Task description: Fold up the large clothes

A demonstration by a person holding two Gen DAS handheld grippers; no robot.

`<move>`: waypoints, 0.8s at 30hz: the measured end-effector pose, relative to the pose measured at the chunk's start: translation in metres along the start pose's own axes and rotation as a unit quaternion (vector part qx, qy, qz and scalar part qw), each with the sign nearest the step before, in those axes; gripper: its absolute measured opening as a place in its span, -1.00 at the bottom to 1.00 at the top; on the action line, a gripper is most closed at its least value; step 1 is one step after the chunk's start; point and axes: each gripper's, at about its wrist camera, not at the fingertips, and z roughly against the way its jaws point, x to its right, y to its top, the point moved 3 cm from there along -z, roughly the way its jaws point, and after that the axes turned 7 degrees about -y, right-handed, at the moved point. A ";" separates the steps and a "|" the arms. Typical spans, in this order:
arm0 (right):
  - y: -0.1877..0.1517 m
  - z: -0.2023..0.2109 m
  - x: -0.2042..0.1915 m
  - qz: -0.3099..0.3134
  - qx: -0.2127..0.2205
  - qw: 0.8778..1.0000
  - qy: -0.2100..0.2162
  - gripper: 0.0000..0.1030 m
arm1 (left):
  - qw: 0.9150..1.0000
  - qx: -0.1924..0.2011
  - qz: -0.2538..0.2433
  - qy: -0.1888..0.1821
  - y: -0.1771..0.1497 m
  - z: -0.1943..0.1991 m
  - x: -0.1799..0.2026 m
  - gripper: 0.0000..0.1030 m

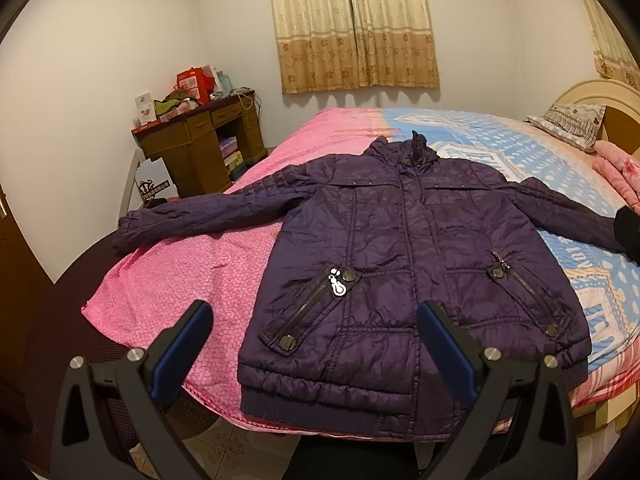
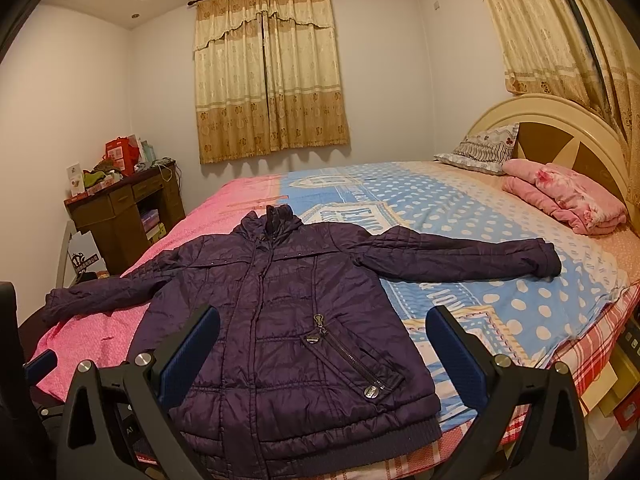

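A dark purple quilted jacket (image 1: 400, 248) lies flat and face up on the bed (image 1: 224, 272), sleeves spread to both sides, hem at the near edge. It also shows in the right wrist view (image 2: 280, 312). My left gripper (image 1: 316, 320) is open and empty, held above the jacket's lower left pocket and hem. My right gripper (image 2: 322, 324) is open and empty, held above the jacket's lower right pocket. The left gripper's blue tip (image 2: 40, 362) shows at the left edge of the right wrist view.
The bed has a pink cover (image 2: 100, 332) on the left and a blue dotted sheet (image 2: 480, 248) on the right. A pillow (image 2: 480, 152) and a folded pink blanket (image 2: 568, 196) lie by the headboard. A cluttered wooden desk (image 1: 200, 148) stands at far left.
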 end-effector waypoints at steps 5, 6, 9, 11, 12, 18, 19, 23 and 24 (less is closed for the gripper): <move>-0.002 -0.002 -0.001 0.002 -0.003 1.000 -0.003 0.98 | 1.000 0.000 0.001 -0.001 0.000 0.000 0.001 1.00; -0.001 -0.002 -0.001 0.002 -0.005 1.000 -0.002 0.98 | 1.000 0.000 0.001 0.000 0.000 0.000 0.001 1.00; -0.003 -0.003 0.000 0.000 -0.008 1.000 -0.003 0.98 | 1.000 -0.003 0.007 -0.006 -0.001 -0.001 0.001 1.00; -0.004 -0.004 0.000 0.000 -0.010 1.000 -0.003 0.98 | 1.000 -0.004 0.012 -0.008 -0.002 -0.001 0.000 1.00; -0.003 -0.004 -0.001 0.000 -0.011 1.000 -0.003 0.98 | 1.000 -0.004 0.013 -0.009 -0.002 -0.001 0.000 1.00; -0.002 -0.005 -0.002 0.001 -0.016 1.000 -0.001 0.98 | 1.000 -0.008 0.018 -0.009 -0.002 -0.004 -0.004 1.00; -0.002 -0.006 -0.003 0.001 -0.017 1.000 0.000 0.98 | 1.000 -0.009 0.018 -0.008 -0.002 -0.005 -0.004 1.00; -0.002 -0.006 -0.003 0.001 -0.018 1.000 0.000 0.98 | 1.000 -0.008 0.015 -0.005 -0.003 -0.006 -0.005 1.00; -0.002 -0.006 -0.003 0.001 -0.018 1.000 0.000 0.98 | 1.000 -0.009 0.016 -0.005 -0.003 -0.006 -0.005 1.00</move>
